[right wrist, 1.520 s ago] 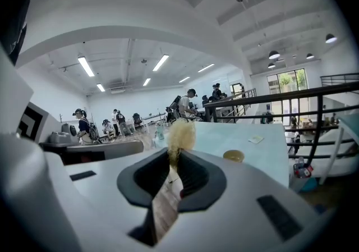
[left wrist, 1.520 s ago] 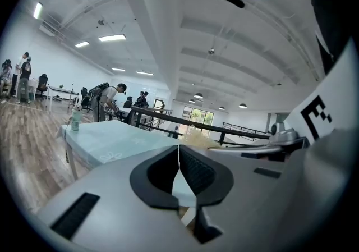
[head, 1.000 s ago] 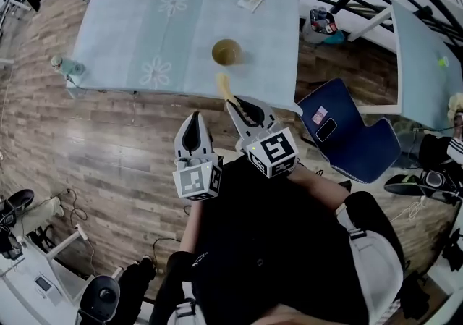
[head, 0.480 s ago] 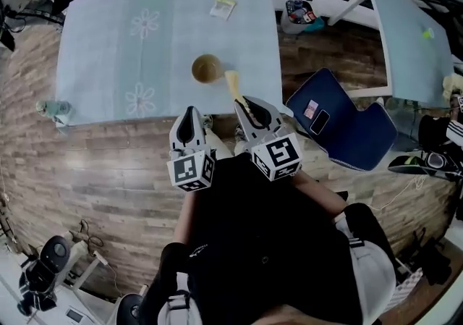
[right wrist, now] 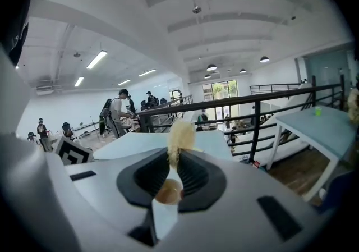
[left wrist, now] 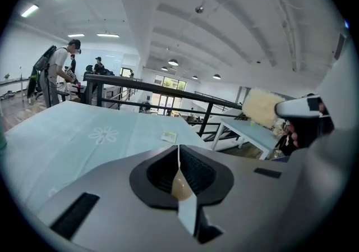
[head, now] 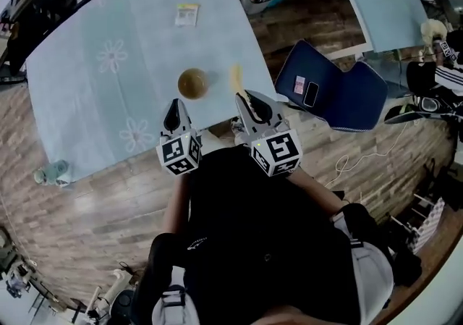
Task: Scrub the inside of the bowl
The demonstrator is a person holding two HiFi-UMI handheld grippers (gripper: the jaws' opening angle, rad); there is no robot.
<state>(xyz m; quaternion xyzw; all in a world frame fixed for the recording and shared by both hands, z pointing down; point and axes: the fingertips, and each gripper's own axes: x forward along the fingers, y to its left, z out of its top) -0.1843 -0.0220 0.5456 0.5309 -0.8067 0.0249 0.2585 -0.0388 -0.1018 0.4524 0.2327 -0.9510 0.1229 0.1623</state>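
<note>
Bowl (head: 192, 83) nearer; right gripper (head: 244, 96) clamps sponge (head: 236, 76).

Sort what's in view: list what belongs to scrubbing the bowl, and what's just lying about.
For the job: bowl; sponge, gripped in the right gripper's jaws; left gripper, jaws shut, empty.
Lying about: packet on the table; phone on the blue chair.

A pale blue flower-patterned table (head: 94, 99) carries a brown bowl (head: 192, 83) and, well apart, a small packet (head: 187, 14).
</note>
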